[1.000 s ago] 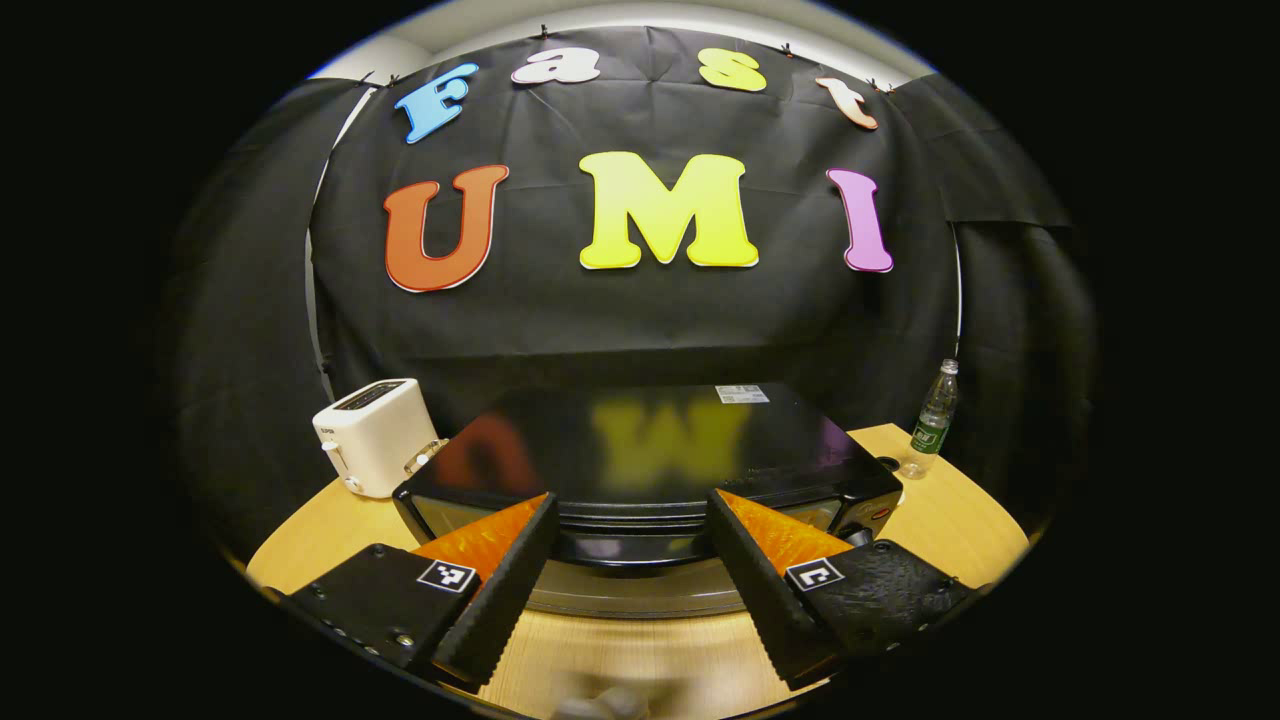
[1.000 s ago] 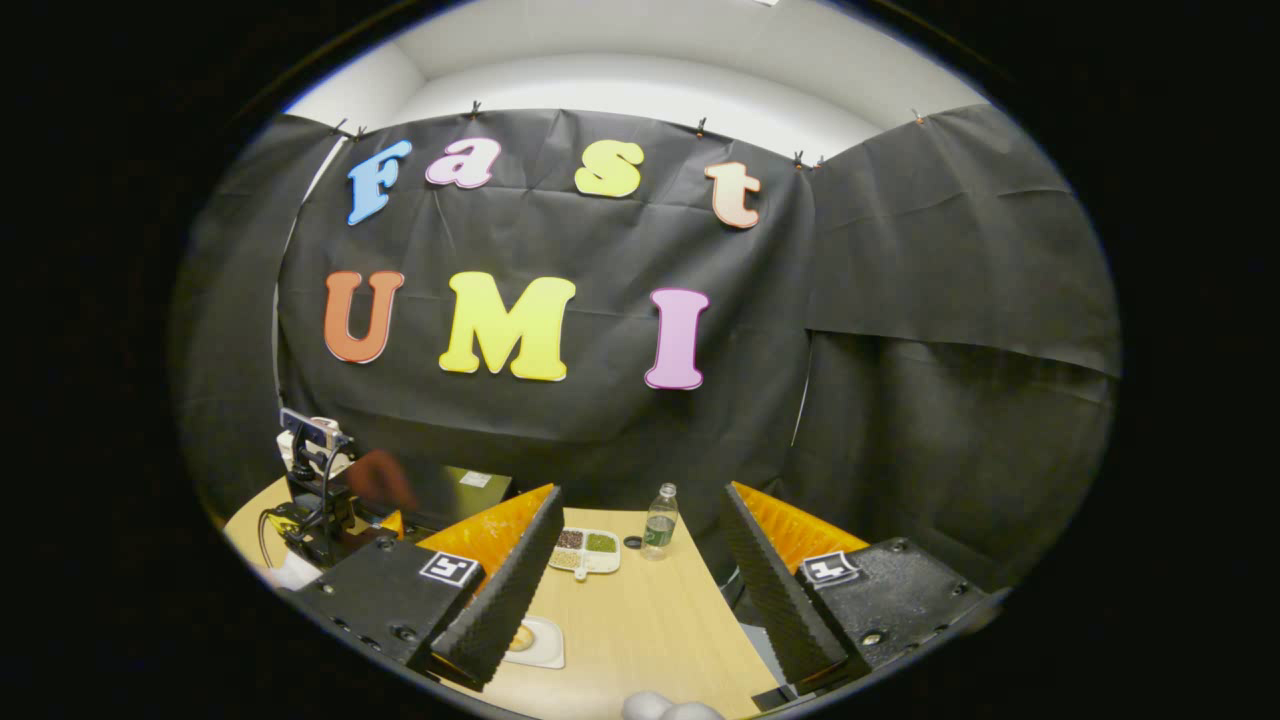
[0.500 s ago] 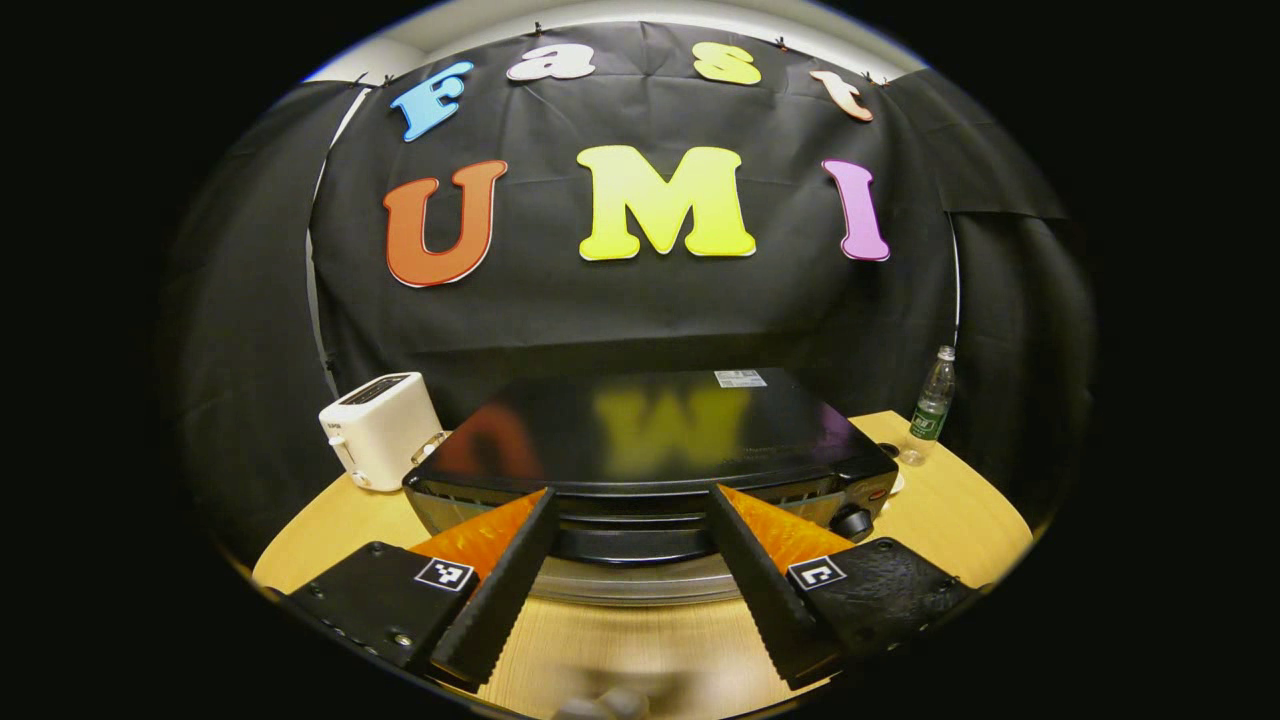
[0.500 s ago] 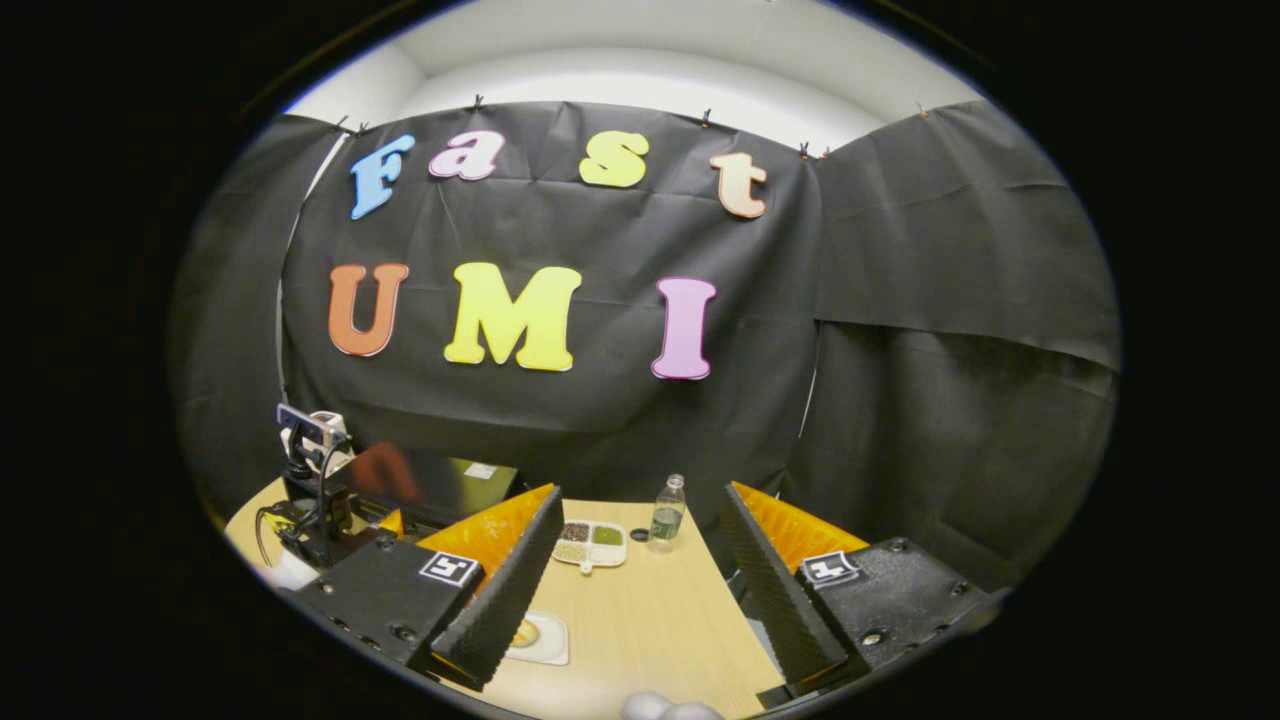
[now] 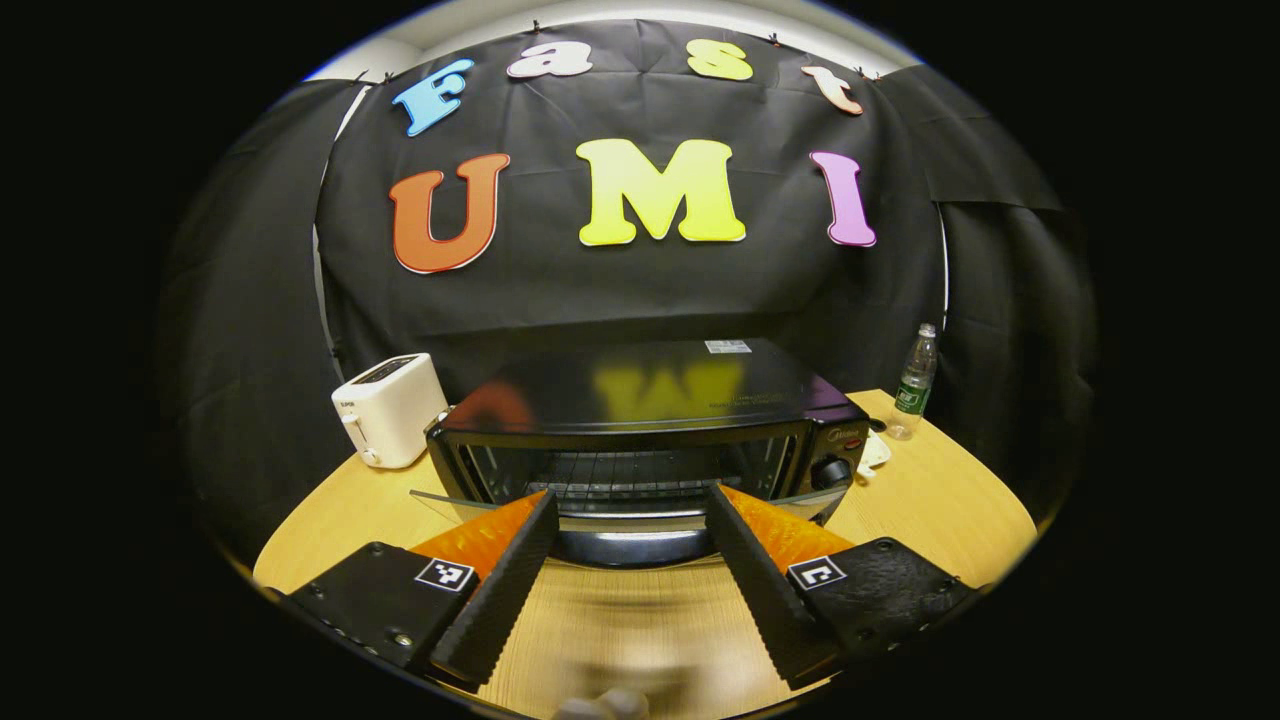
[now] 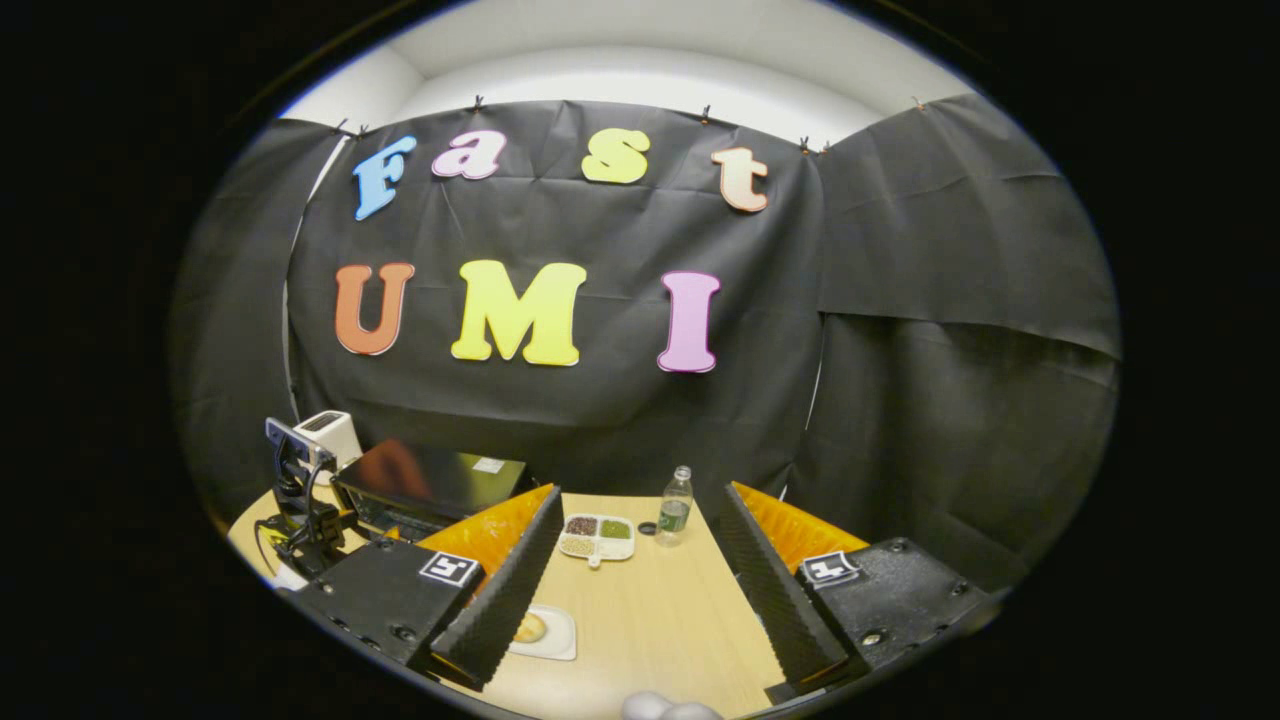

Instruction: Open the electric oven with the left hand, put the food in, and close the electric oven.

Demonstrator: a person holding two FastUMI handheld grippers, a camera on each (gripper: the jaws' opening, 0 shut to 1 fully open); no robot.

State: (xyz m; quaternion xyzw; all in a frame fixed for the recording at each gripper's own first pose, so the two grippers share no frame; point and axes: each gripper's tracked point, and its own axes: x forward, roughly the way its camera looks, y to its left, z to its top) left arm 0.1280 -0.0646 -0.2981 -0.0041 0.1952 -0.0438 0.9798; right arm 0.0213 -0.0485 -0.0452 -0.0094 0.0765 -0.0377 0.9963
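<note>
Left hand-held gripper [image 5: 628,560]: I am holding it low in front of the electric oven [image 5: 640,425], its fingers [image 5: 500,590] standing well apart with nothing clamped between them.
Oven door [image 5: 620,515]: it is hanging open, tilted down toward me, with its dark handle [image 5: 630,545] lying between my left fingers; I cannot tell whether they are touching it.
Oven inside: a wire rack [image 5: 625,478] is showing through the opening.
Right hand-held gripper [image 6: 635,575]: I am hovering it above the desk [image 6: 650,620], fingers spread wide and gripping nothing.
Food [image 6: 529,628]: a round bun-like piece is sitting on a small white plate [image 6: 555,640] on the desk, just beside my right gripper's left finger, well apart from the oven.
Other things: a white toaster [image 5: 388,408] is standing left of the oven, a water bottle [image 5: 914,382] to its right, and a divided dish [image 6: 597,537] is lying near the bottle.
</note>
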